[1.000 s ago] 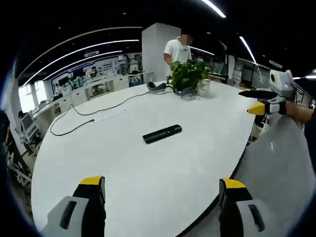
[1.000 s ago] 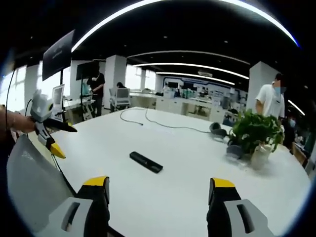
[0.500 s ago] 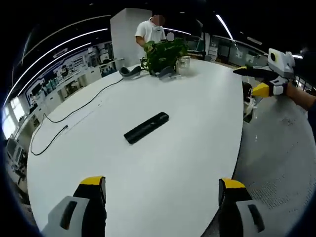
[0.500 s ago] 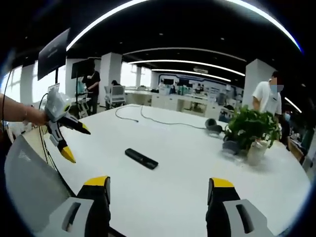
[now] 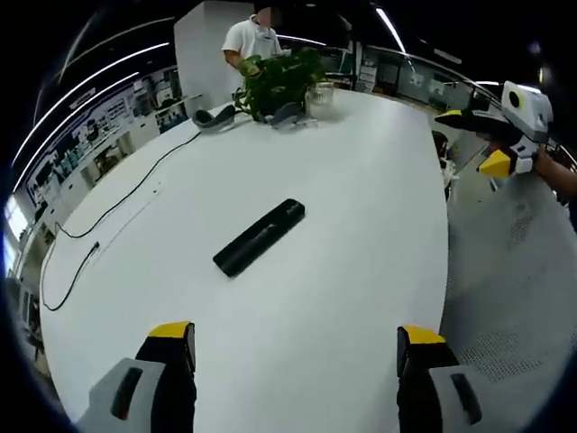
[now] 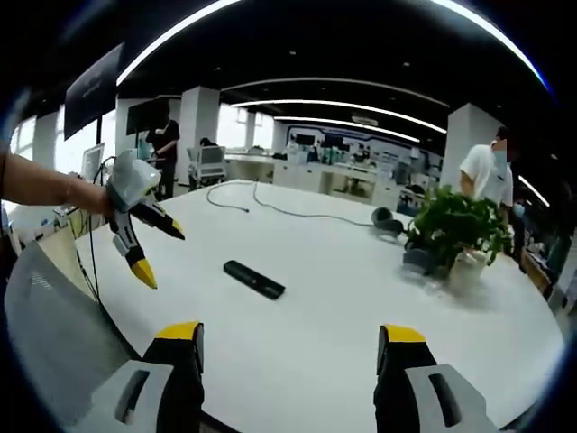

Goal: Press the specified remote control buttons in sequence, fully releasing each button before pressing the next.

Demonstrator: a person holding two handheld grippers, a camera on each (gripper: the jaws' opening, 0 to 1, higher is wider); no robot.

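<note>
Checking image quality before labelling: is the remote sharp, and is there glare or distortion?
Left gripper view: remote fairly sharp, table edge bowed by fisheye. Right gripper view: remote small but clear, ceiling light strips bright, curved; table evenly lit.

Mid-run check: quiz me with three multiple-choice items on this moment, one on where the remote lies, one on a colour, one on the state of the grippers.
1. Where is the remote control?
A. flat on the white table, apart from both grippers
B. held in the left gripper
C. beside the potted plant

2. What colour are the gripper tips?
A. red
B. yellow
C. blue

3. How do the left gripper and right gripper stand?
A. both shut
B. one shut on the remote
C. both open

Answers: 1 A, it lies alone mid-table, far from the potted plant; 2 B, yellow caps show on all jaws; 3 C, a wide gap shows between each pair of jaws.
</note>
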